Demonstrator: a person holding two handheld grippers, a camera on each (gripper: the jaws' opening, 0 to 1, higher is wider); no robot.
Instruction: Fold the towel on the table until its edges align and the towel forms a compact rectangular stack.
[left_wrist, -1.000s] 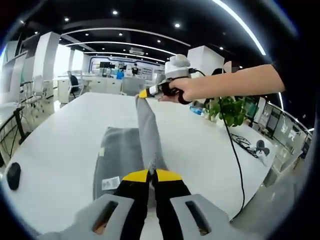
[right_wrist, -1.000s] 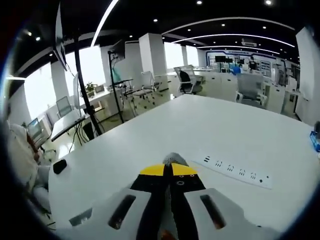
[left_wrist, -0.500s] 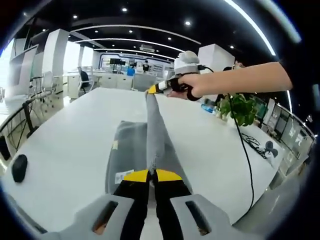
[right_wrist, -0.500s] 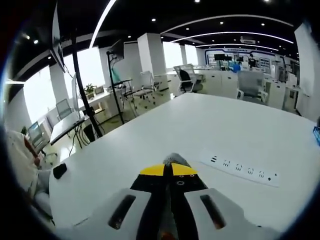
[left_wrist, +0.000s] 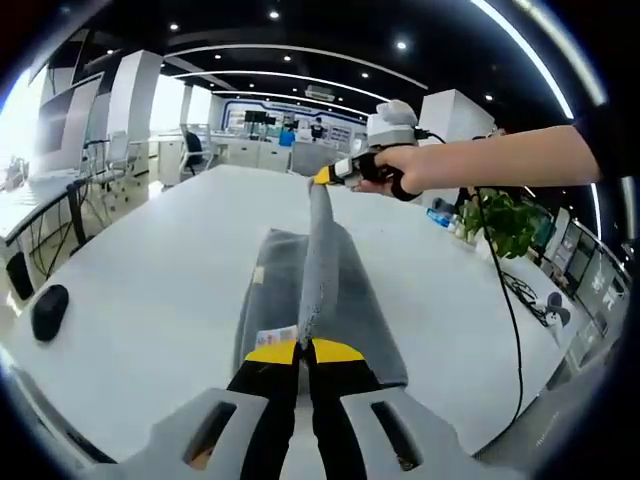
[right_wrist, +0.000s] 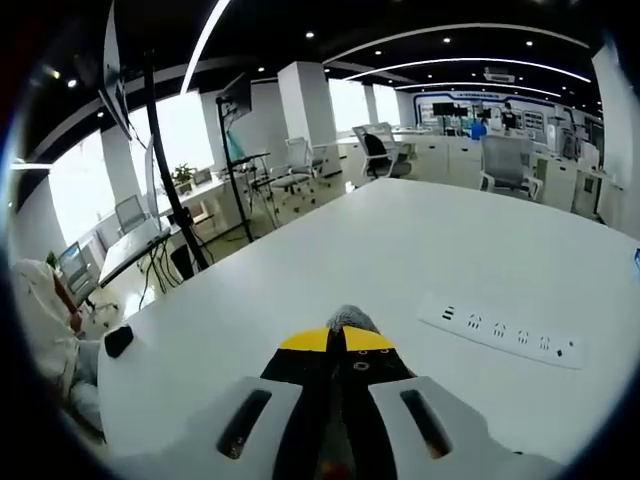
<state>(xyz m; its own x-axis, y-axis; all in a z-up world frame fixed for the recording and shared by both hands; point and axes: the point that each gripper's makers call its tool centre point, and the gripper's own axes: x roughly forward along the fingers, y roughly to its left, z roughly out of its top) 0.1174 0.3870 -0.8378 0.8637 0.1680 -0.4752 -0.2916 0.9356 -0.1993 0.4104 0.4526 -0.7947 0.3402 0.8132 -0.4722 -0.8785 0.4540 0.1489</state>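
A grey towel (left_wrist: 320, 285) lies lengthwise on the white table (left_wrist: 160, 300), with one long edge lifted taut between the two grippers. My left gripper (left_wrist: 304, 352) is shut on the near corner of that edge, beside a white label. In the left gripper view the right gripper (left_wrist: 325, 178), held by a person's hand, pinches the far corner above the table. In the right gripper view my right gripper (right_wrist: 343, 342) is shut, and a small grey tip of towel (right_wrist: 346, 318) sticks out past its yellow-tipped jaws.
A black mouse (left_wrist: 48, 310) sits near the table's left edge. A white power strip (right_wrist: 512, 334) lies on the table ahead of the right gripper. A potted plant (left_wrist: 508, 222), a blue item and a black cable (left_wrist: 512, 330) are at the right. Office chairs and desks stand beyond.
Both grippers keep hold of the towel's lifted edge. That raised edge has shifted across the towel, so more of the grey cloth now shows to its right. The power strip sits further right.
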